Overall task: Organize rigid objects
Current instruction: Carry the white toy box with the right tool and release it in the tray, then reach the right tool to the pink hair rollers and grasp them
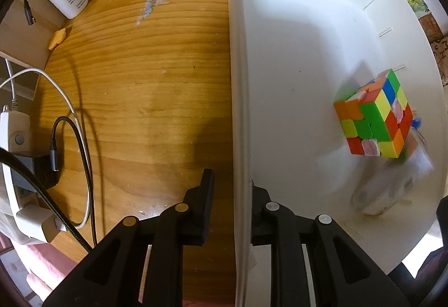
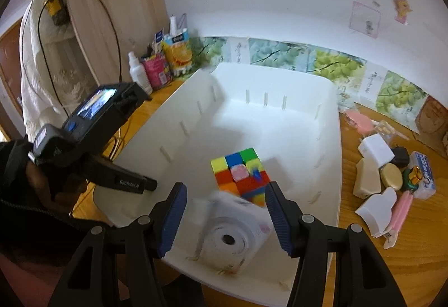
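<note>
1. Wooden desk (image 1: 140, 77) along a white wall carries everything.
2. Large white plastic bin (image 2: 327, 139): left gripper (image 1: 231, 206) clamps its rim, apparently steadying it.
3. Small white toy camera (image 2: 232, 231) sits blurred beside the multicoloured puzzle cube (image 2: 240, 172) inside; right gripper (image 2: 224, 220) jaws apart, seemingly just dropped.

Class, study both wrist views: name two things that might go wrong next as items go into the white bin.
1. The left gripper straddles the white bin wall; loosening could let the bin shift.
2. The toy camera appears blurred, lying against the puzzle cube between the right gripper fingers; it may knock the cube.
</note>
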`<state>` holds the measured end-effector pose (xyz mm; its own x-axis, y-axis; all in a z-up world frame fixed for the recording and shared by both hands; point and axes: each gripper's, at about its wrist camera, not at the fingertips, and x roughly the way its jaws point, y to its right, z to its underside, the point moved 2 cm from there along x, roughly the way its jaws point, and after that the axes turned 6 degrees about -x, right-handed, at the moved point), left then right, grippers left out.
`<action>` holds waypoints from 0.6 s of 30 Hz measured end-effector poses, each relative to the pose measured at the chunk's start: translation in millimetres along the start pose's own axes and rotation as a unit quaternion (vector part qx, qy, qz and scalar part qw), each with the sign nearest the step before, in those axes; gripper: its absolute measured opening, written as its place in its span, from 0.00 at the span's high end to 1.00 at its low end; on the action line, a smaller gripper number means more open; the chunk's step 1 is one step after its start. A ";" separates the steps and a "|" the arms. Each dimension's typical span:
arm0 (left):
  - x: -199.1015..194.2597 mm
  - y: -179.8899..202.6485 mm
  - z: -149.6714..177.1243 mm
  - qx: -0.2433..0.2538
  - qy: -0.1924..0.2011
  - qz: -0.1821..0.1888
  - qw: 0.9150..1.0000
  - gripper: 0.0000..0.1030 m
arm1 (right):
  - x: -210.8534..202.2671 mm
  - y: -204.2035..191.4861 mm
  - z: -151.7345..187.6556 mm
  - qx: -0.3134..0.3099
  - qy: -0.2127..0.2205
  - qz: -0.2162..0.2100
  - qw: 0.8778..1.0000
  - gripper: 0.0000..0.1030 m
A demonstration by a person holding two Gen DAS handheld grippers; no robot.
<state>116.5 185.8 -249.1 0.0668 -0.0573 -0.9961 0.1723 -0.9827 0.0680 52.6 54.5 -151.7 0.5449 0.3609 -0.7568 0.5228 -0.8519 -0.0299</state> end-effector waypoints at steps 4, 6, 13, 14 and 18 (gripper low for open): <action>-1.6 -0.5 -0.6 -0.008 0.000 -0.002 1.000 0.78 | -7.2 7.7 0.8 0.015 0.017 0.013 1.000 0.43; -1.2 -0.8 0.7 -0.013 0.001 -0.004 1.000 0.78 | -13.4 11.6 1.0 0.021 0.029 0.021 0.999 0.37; 2.0 -8.8 3.6 -0.037 -0.002 -0.001 0.999 0.78 | -32.9 34.7 3.0 0.052 0.064 0.050 0.995 0.30; 4.5 -10.1 5.0 -0.039 -0.002 -0.002 0.999 0.78 | -35.1 39.3 3.4 0.059 0.068 0.055 0.994 0.27; 6.8 -12.7 3.6 -0.049 -0.003 -0.006 0.999 0.78 | -43.1 58.9 5.7 0.085 0.078 0.071 0.991 0.24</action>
<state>111.3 197.2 -257.0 0.0583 -0.0459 -0.9972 0.2692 -0.9612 0.0600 56.2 -13.4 -124.6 0.7070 0.2755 -0.6514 0.3229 -0.9452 -0.0494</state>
